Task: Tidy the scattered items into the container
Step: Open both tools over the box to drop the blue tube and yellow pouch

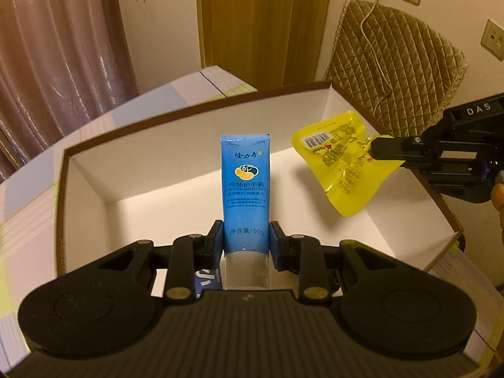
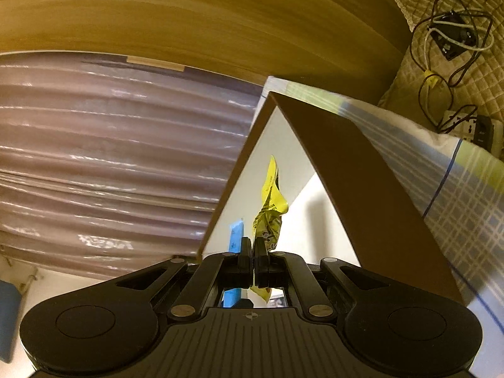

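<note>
Left wrist view, clock bearings taken from the box (image 1: 88, 170) centre. Box sits on the table (image 1: 28, 189). Tube (image 1: 245, 189) held over the box interior at centre, clamped at its lower end by the left gripper (image 1: 245, 236), which enters from 6 o'clock. Packet (image 1: 343, 167) hangs over the box at 3 o'clock, right of the tube and apart from it, pinched by the right gripper (image 1: 373, 151) coming in from 3 o'clock. Chair (image 1: 393, 72) behind the box at 1 o'clock. Curtain (image 1: 56, 47) at 10 o'clock; door (image 1: 264, 19) at 12.
</note>
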Demonstrator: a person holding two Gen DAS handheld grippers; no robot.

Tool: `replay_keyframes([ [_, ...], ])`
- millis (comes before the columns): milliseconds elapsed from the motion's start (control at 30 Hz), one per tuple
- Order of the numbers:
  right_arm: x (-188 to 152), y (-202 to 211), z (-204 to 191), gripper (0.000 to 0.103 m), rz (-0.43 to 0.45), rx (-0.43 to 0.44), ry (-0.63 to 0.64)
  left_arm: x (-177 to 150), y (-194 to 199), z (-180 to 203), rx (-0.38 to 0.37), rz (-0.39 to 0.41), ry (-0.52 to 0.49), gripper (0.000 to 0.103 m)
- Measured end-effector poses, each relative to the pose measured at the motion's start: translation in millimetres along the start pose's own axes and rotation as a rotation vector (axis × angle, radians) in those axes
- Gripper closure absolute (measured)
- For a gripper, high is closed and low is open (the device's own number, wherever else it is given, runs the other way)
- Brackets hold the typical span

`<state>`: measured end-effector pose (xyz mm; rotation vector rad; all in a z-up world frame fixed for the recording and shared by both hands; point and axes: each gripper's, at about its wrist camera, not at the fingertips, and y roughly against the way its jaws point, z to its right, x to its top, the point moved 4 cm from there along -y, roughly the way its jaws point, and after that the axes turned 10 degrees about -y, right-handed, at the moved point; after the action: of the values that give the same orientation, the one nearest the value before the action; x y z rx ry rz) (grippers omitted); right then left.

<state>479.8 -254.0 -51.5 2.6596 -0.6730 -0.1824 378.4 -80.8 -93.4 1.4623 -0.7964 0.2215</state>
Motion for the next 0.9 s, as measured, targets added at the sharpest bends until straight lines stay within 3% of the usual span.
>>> replay_keyframes([
  [267, -2, -16, -11, 0.100, 0.016, -0.101, 0.121, 1, -34, 5, -0.006, -0.078, -0.002, 0.078],
  [467, -6, -24, -15, 0.100, 0.011, -0.129, 0.153, -3, -53, 3, 0.004, -0.141, 0.029, 0.077],
  [733, -10, -28, -21, 0.099, -0.007, -0.139, 0.190, -5, -41, -5, 0.012, -0.108, 0.064, 0.077],
  [833, -15, -32, -29, 0.099, -0.018, -0.165, 0.265, -7, -34, -9, 0.014, -0.102, 0.091, 0.070],
  [867, -18, -33, -33, 0.082, -0.020, -0.173, 0.298, -9, -32, -11, 0.018, -0.099, 0.101, 0.070],
  [900, -21, -33, -36, 0.045, -0.017, -0.171, 0.319, -10, -29, -13, 0.021, -0.097, 0.112, 0.070],
])
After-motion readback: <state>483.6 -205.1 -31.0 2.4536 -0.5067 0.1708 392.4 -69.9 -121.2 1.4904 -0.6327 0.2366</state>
